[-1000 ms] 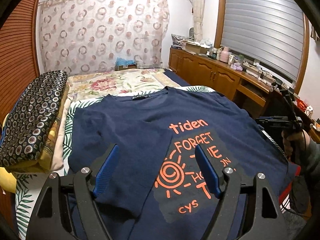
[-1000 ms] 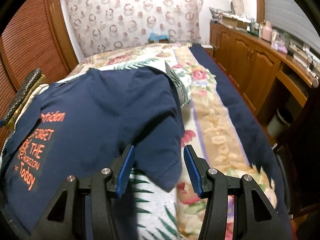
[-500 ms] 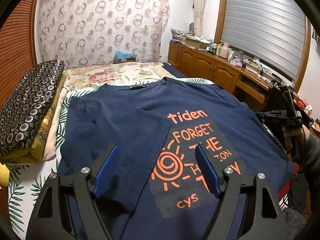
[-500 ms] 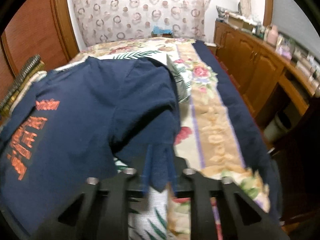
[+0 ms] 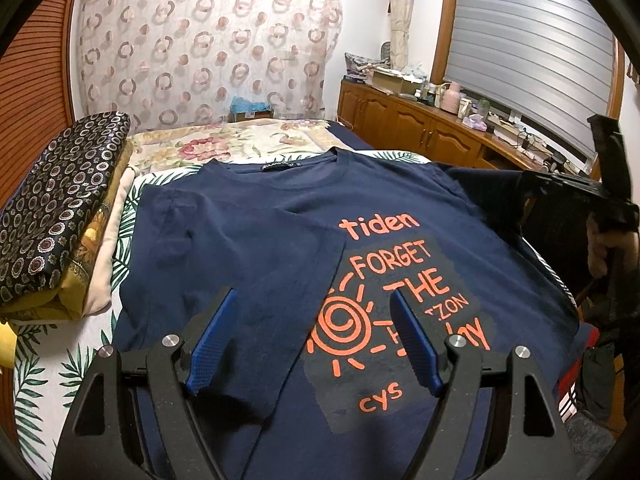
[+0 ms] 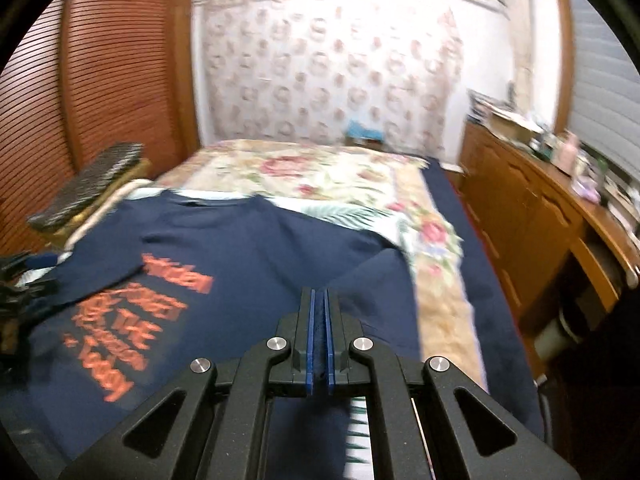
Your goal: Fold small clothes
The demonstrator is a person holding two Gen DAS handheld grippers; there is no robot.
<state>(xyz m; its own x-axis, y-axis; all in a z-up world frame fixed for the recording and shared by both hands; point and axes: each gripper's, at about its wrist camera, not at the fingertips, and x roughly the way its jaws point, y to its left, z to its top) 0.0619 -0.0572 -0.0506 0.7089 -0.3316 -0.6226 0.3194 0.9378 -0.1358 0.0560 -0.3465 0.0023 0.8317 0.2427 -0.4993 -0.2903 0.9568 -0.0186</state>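
Observation:
A navy T-shirt (image 5: 280,232) with orange print lies face up on the bed; its left sleeve is folded in over the chest. My left gripper (image 5: 314,320) is open and empty, hovering above the shirt's lower middle. My right gripper (image 6: 319,300) is shut on the shirt's right sleeve (image 6: 372,280) and lifts it above the shirt body (image 6: 240,248). The right gripper also shows in the left wrist view (image 5: 576,196), holding dark cloth at the shirt's right edge.
A stack of folded patterned cloth (image 5: 56,208) lies at the bed's left side. The floral bedspread (image 5: 224,144) stretches behind the shirt. A wooden cabinet (image 5: 420,132) with clutter runs along the right wall. A louvred wooden door (image 6: 80,92) stands at left.
My right gripper closed on the right sleeve and lifted it up and inward over the shirt. My left gripper stayed open and pulled back slightly.

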